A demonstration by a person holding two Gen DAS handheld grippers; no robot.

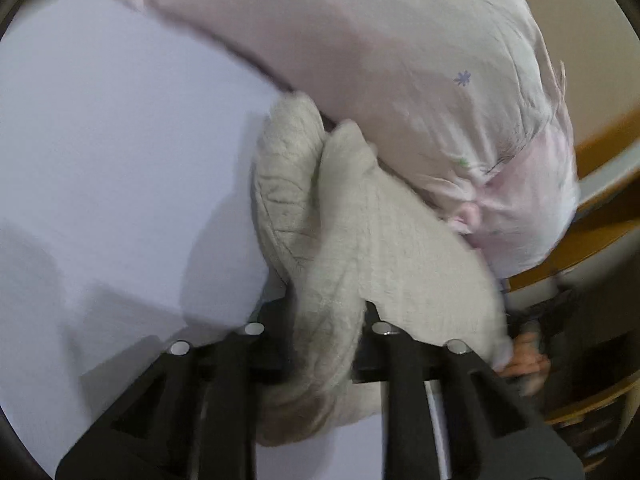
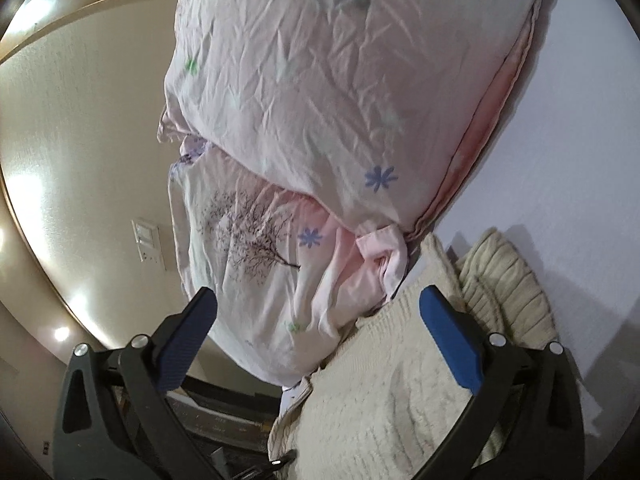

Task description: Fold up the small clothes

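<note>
A white table surface (image 1: 100,140) is filling the left of the left wrist view; a cream wall (image 2: 88,152) carrying a switch plate (image 2: 148,245) is showing behind the right. A cream knit garment (image 1: 344,240) is lying bunched on the white surface, partly under a pink flower-printed cloth (image 1: 400,60). The left gripper (image 1: 320,320) is pinching a fold of the knit, fingers pressed against it. The right gripper (image 2: 316,320) is standing with blue pads (image 2: 452,344) spread wide, framing both fabrics without gripping either.
</note>
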